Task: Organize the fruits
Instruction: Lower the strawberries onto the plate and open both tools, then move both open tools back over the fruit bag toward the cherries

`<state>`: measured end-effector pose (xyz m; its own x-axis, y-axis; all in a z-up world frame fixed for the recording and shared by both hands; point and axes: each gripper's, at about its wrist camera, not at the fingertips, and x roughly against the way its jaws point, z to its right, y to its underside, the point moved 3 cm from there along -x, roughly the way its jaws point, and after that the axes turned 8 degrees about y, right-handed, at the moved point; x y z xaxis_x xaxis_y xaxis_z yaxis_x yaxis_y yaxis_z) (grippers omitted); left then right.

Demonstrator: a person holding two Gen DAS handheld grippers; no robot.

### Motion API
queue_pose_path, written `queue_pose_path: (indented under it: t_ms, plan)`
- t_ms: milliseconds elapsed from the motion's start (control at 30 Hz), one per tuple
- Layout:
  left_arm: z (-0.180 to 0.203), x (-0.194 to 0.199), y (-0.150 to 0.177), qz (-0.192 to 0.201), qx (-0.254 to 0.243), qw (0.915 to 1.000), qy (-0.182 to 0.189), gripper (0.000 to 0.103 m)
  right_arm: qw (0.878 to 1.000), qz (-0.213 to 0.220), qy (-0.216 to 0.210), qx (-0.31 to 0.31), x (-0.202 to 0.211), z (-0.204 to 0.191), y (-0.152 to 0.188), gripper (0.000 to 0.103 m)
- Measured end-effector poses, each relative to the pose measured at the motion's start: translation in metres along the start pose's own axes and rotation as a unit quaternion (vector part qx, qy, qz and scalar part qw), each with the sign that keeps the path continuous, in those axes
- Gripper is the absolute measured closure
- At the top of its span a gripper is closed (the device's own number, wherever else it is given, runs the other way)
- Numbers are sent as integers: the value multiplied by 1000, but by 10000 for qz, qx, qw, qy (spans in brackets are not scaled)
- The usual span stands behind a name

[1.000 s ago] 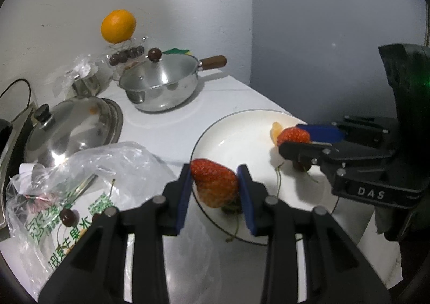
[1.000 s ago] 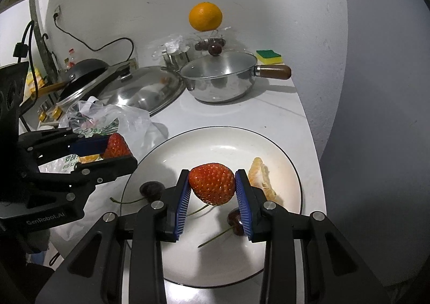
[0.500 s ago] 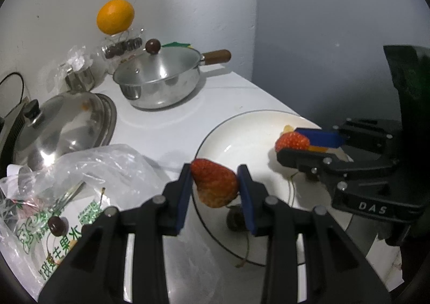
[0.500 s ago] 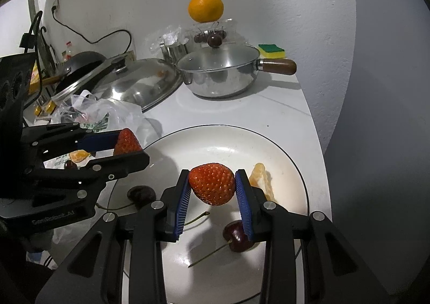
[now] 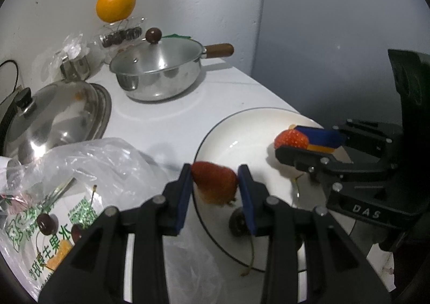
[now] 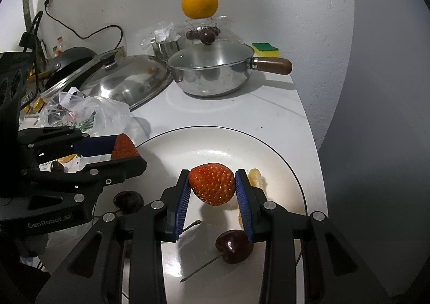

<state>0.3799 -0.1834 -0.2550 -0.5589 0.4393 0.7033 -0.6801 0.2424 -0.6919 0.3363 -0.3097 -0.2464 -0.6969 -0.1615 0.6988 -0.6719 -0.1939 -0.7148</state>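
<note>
My left gripper (image 5: pixel 215 183) is shut on a red strawberry (image 5: pixel 215 185) and holds it above the left rim of the white plate (image 5: pixel 242 129). It also shows in the right wrist view (image 6: pixel 118 150). My right gripper (image 6: pixel 212 185) is shut on a second strawberry (image 6: pixel 211 183) above the plate's middle (image 6: pixel 215 142); it shows in the left wrist view (image 5: pixel 295 142). On the plate lie two dark cherries (image 6: pixel 233 246) (image 6: pixel 129 200) and orange segments (image 6: pixel 255 177).
A clear plastic bag (image 5: pixel 67 196) with cherries lies left of the plate. Behind stand a lidded steel pan (image 6: pixel 212 72), a large steel lid (image 6: pixel 126 83), a sponge (image 6: pixel 264 48) and an orange (image 6: pixel 199 6) on a clear box. The counter edge runs close on the right.
Both grippers have drawn back and lifted a little with their strawberries still held. The plate and the pan now sit lower and nearer in both views.
</note>
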Motion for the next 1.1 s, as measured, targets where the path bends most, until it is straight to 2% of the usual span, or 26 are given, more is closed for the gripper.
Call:
queue_pose_path:
  t_ms: [133,233,267,300,333,967,1033,1067,1100]
  plan:
    - [-2,-1,1,-31,50,10000,-15,65,10000,-23,14,21,1,-2,0,67]
    - [-3,3,2,-7,103,9999,-30,64,10000,-8,20,50,3,-5,-1,60]
    - [-3,5,2,10,121,9999,-41,61,10000,-3,15,50,5,-6,-1,59]
    - [-4,7,2,30,136,9999,-38,51,10000,3,15,51,6,-7,-1,58]
    - [-5,10,3,70,169,9998,-18,48,10000,11,24,59,8,-8,-1,56]
    - [-15,66,16,460,289,9985,-61,47,9995,170,134,215,40,-42,-7,54]
    - [-15,71,18,486,259,9984,-110,44,9995,204,123,222,43,-48,-9,54]
    - [-16,75,20,512,259,9983,-122,38,9994,219,120,225,45,-49,-9,54]
    - [-18,78,21,536,277,9981,-109,36,9994,235,117,231,46,-52,-9,54]
